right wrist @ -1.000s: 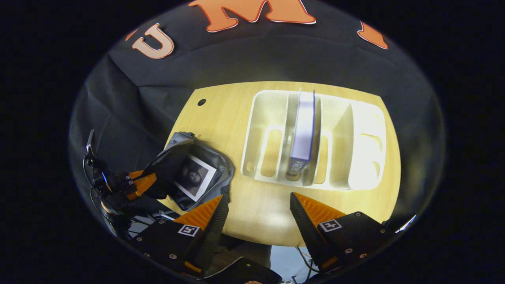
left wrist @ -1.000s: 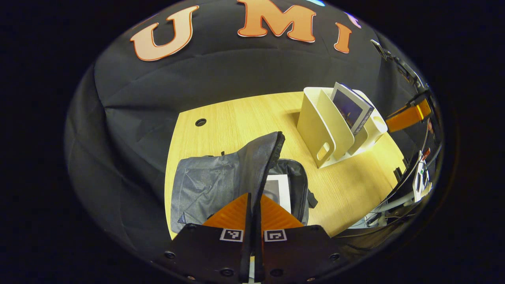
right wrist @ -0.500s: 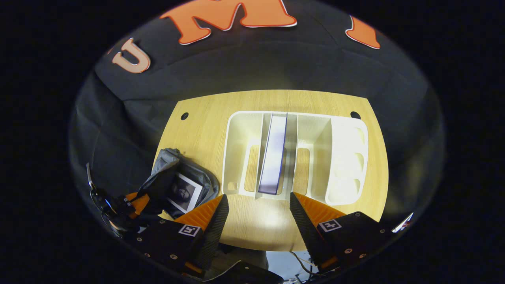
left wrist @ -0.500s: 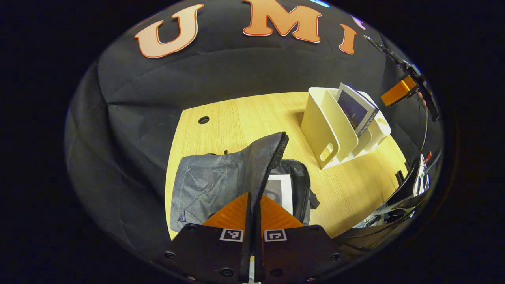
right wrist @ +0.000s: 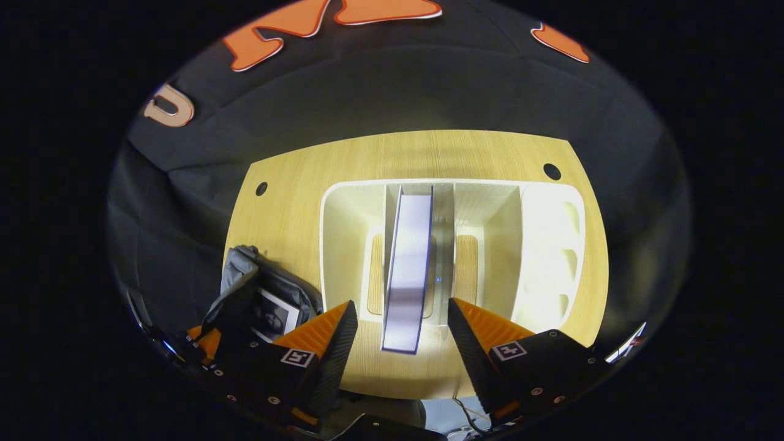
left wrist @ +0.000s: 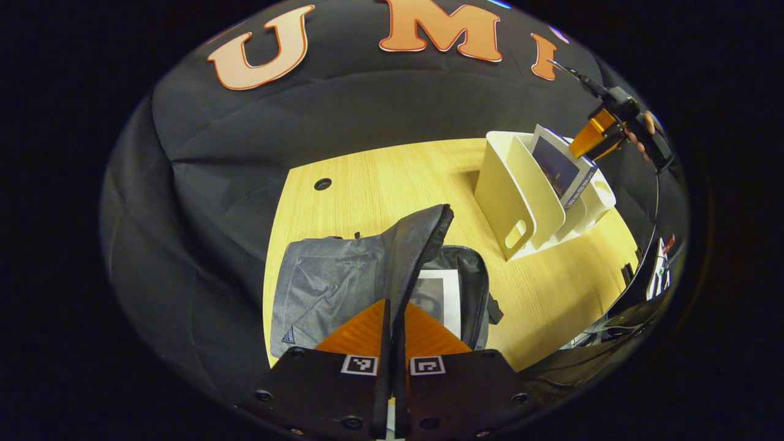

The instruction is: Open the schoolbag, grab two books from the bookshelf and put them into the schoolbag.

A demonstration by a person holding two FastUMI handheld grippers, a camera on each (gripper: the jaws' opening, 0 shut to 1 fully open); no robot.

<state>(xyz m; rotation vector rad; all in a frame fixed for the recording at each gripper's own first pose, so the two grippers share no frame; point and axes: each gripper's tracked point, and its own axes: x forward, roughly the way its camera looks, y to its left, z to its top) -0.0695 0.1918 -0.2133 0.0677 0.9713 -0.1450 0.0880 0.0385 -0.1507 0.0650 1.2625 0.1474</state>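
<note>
text: none legible | schoolbag [left wrist: 331, 288] patch (too small to read)

On the table [left wrist: 380, 177], the schoolbag [left wrist: 343, 282] lies left of the bookshelf [left wrist: 520, 196], one book [right wrist: 407, 269] standing in it.

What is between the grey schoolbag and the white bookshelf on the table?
Only bare wooden table separates the grey schoolbag from the white bookshelf, seen in the left gripper view.
</note>
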